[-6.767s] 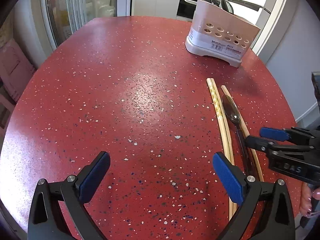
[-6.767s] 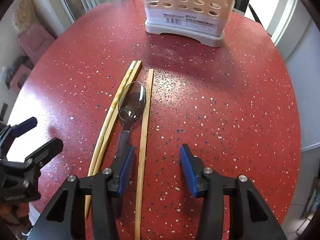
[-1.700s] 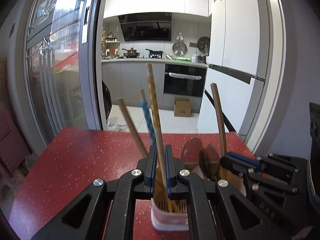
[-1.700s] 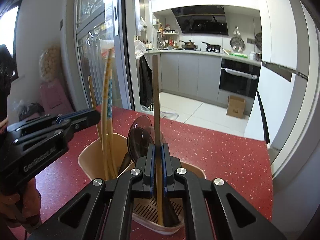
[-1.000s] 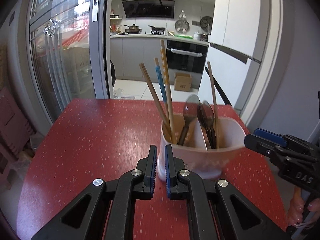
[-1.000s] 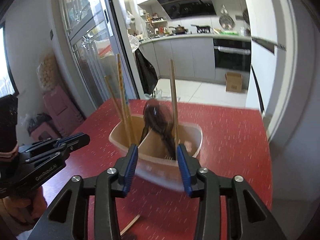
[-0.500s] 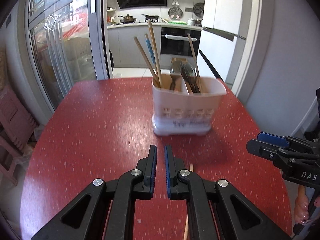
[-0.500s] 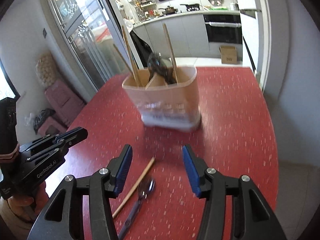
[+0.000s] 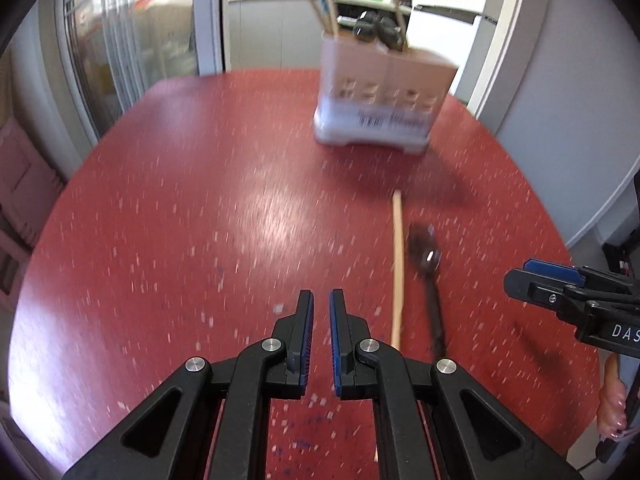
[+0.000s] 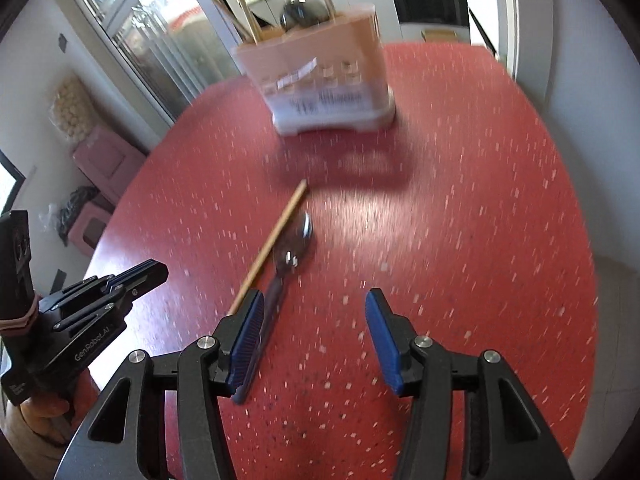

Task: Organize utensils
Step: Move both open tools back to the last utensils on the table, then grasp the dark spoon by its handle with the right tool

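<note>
Now your left gripper [image 9: 319, 322] has its blue pads drawn nearly together with nothing between them. Your right gripper [image 10: 314, 334] has its jaws standing moderately apart and empty; they have just been opening. Half a second ago both cameras looked more level; both are now tilted further down at the table [image 9: 180, 208], and the utensil holder [image 9: 382, 100] appears farther up in each view.

Between the grippers and the holder, one wooden chopstick [image 10: 268, 246] and one dark spoon [image 10: 290, 260] lie side by side on the table, the spoon just to the right of the chopstick. In the right wrist view the spoon's handle runs back beside your right gripper's left pad [image 10: 246, 338]; whether they touch cannot be told. Nearly seven seconds ago, three chopsticks and the spoon lay here; only one chopstick remains beside the spoon.

The holder stands upright near the table's far edge, well apart from both loose utensils. It holds several chopsticks [image 9: 326, 10] in its left part and dark spoons [image 9: 378, 30] in its right.

The table is red with pale speckles and rounded edges. Beyond its far edge are glass sliding doors [image 9: 120, 52] on the left and a kitchen with grey cabinets [image 9: 272, 28] straight ahead.
</note>
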A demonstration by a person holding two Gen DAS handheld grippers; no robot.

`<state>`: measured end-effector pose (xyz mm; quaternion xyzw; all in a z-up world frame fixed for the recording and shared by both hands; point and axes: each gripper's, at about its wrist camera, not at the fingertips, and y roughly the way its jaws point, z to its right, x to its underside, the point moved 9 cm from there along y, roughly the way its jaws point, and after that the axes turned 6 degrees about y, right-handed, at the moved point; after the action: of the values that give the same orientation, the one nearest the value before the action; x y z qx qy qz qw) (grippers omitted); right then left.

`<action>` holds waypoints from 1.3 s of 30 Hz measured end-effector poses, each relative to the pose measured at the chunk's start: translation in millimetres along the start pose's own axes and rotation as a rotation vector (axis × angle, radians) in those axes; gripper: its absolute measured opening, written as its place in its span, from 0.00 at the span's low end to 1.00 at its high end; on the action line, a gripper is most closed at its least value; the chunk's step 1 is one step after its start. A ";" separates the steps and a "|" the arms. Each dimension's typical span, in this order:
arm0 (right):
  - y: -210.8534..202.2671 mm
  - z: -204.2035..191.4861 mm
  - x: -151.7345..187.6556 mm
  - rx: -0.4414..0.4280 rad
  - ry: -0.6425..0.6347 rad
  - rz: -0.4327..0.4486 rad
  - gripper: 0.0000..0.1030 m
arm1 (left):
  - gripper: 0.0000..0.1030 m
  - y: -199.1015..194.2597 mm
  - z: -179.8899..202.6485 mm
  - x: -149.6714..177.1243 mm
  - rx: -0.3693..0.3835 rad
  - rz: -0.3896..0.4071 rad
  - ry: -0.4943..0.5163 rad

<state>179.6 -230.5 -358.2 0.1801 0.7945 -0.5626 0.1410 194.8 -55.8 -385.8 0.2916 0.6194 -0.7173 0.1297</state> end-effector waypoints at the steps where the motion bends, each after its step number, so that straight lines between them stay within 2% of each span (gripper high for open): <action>1: 3.7 0.6 4.9 0.003 0.009 -0.011 0.55 | 0.35 2.2 -1.8 6.6 0.000 -0.010 -0.003; 8: 20.0 5.1 25.0 0.019 0.060 -0.060 0.55 | 0.36 13.1 -15.5 30.1 -0.002 -0.053 -0.037; 10: 21.1 4.6 27.2 0.027 0.064 -0.061 0.55 | 0.89 14.6 -18.7 31.6 -0.005 -0.062 -0.045; 11: 20.7 4.4 28.4 0.028 0.066 -0.061 0.55 | 1.00 13.5 -22.4 31.4 -0.027 -0.061 -0.059; 12: 20.9 4.4 29.1 0.028 0.070 -0.063 0.55 | 1.00 8.9 -25.1 29.8 -0.043 -0.032 -0.069; 16: 25.0 3.7 27.0 0.040 0.071 -0.066 0.55 | 1.00 4.2 -28.9 27.1 -0.072 -0.019 -0.053; 23: 34.8 -5.9 23.9 0.062 0.053 -0.081 0.55 | 1.00 6.8 -46.0 31.3 -0.156 -0.053 -0.054; 27: 38.5 -11.4 21.6 0.075 0.046 -0.086 0.55 | 1.00 12.1 -51.5 33.5 -0.126 -0.077 -0.080; 31: 44.0 -14.1 18.6 0.114 0.038 -0.099 0.55 | 1.00 11.2 -49.8 34.4 -0.101 -0.075 -0.066; 39: 58.5 -17.8 9.6 0.188 0.035 -0.145 0.55 | 1.00 4.5 -58.3 31.2 -0.113 -0.045 -0.068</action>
<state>196.7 -194.8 -405.7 0.1443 0.7515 -0.6400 0.0688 187.4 4.9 -411.2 0.2453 0.6606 -0.6933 0.1506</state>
